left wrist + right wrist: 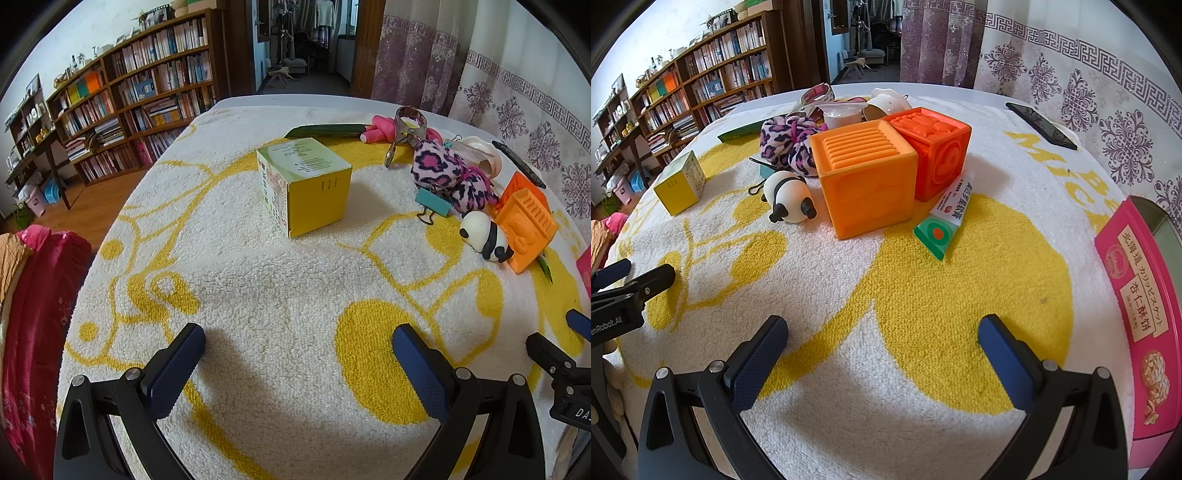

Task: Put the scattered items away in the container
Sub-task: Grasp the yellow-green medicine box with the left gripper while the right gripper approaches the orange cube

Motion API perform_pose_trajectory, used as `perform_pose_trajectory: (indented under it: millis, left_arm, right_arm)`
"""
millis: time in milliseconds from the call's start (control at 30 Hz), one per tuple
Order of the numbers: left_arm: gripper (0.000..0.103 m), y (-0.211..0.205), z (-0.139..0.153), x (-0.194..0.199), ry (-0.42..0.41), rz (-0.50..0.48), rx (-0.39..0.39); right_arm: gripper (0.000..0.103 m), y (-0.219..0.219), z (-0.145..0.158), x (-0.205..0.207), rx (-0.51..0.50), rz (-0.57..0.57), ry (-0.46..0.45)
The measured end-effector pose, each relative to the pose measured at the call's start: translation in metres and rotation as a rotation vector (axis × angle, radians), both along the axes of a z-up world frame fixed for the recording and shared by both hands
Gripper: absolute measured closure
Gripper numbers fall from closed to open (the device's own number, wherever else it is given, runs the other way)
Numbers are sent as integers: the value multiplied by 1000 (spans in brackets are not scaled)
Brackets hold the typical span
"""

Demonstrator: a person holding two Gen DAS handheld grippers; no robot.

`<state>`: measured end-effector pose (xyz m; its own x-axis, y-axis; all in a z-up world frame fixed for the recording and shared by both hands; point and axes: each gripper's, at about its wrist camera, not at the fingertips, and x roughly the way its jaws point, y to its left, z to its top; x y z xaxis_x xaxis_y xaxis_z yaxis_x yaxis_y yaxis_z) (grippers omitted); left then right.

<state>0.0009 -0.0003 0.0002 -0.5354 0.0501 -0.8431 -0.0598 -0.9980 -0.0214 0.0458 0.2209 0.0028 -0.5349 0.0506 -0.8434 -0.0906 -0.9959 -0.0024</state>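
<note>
My left gripper (298,347) is open and empty over the towel, well short of the yellow-green box (304,184). My right gripper (882,339) is open and empty, short of the orange cube (866,177) and the green-white tube (945,218). A red-orange cube (934,147) stands behind. A panda toy (788,197), a leopard scrunchie (786,142), a teal binder clip (432,203), an eyelash curler (404,129) and pink rollers (378,129) lie scattered. The pink biscuit tin (1137,295) stands open at the right edge.
A white and yellow towel (277,295) covers the table. A black phone (1041,125) lies at the far right. A green flat item (327,130) lies at the back. Bookshelves (129,103) stand beyond the table; a red bed (33,314) is at the left.
</note>
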Motion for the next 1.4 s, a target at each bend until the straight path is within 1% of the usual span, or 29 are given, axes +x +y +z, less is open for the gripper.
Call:
perform_pose_trajectory:
  millis: [200, 267, 600, 667, 733, 833, 933, 1000, 1067, 1200, 1267, 1400]
  left_arm:
    - [0, 1, 0, 0, 0, 7, -1]
    - [0, 0, -1, -1, 0, 11, -1]
    - [0, 0, 0, -2, -2, 40, -3]
    - [0, 0, 0, -4, -13, 41, -3]
    - [0, -1, 1, -10, -56, 44, -2]
    - [1, -7, 3, -19, -101, 99, 4]
    - [1, -10, 6, -28, -109, 151, 10]
    - [1, -10, 10, -34, -99, 169, 14]
    - [1, -8, 18, -40, -73, 181, 21]
    - [1, 1, 34, -57, -19, 193, 1]
    - [1, 1, 35, -75, -20, 227, -13]
    - [1, -3, 32, -99, -34, 298, -2]
  right_arm:
    - [0, 4, 1, 3, -20, 43, 3]
    - [0, 2, 1, 3, -4, 62, -2]
    - [0, 0, 1, -1, 6, 69, -4]
    - [0, -1, 1, -1, 3, 69, -4]
    - [0, 0, 1, 1, 1, 79, -3]
    - [0, 1, 1, 1, 0, 89, -4]
    - [0, 2, 1, 1, 0, 88, -4]
    - [0, 2, 1, 1, -1, 89, -4]
    - [0, 2, 1, 1, -1, 89, -4]
    - [0, 2, 1, 1, -2, 89, -4]
    - [0, 2, 1, 1, -2, 90, -4]
    - [0, 2, 1, 1, -1, 90, -4]
